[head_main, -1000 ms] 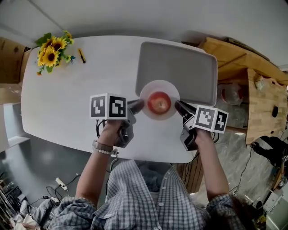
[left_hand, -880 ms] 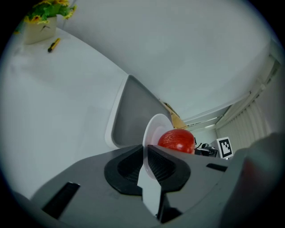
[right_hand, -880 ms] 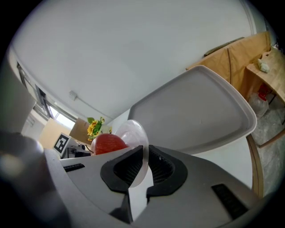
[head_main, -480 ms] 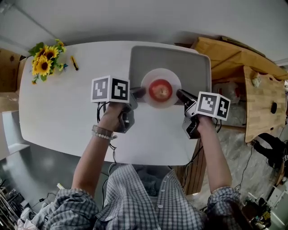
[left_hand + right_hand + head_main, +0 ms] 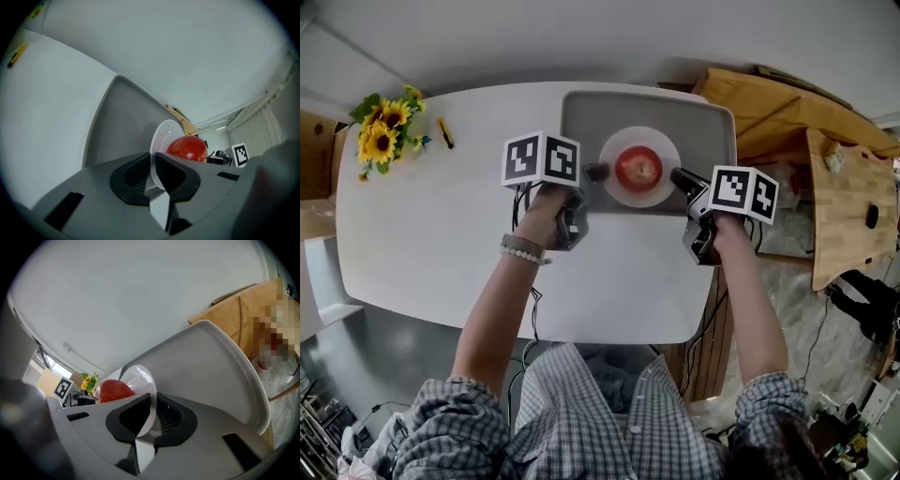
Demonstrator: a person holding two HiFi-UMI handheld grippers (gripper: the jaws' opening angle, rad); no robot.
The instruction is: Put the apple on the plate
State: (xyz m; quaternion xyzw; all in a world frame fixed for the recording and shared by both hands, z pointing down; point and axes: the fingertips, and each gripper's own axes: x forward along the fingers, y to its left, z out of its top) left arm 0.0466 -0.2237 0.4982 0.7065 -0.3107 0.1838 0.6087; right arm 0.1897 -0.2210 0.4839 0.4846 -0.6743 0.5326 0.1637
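Apple: the red apple (image 5: 638, 169) is sitting in the middle of the plate (image 5: 666, 192), upper centre of the head view, so the placing looks done.
Plate: white, round, glossy and thin-rimmed, it is lying over the tray (image 5: 708, 131). I can't tell whether it is resting there or lifted.
Left gripper (image 5: 592, 173): its jaws are pinching the plate's left rim.
Right gripper (image 5: 678, 176): its jaws are pinching the opposite rim.
Handling: the apple is probably firm, smooth-skinned and free to roll. The plate looks stiff, slick and breakable, so gripping both edges level seems wise.
Tray: matte grey, a rounded rectangle with a raised lip, on the white table (image 5: 431, 234).
Sunflowers (image 5: 380, 131): lying at upper left.
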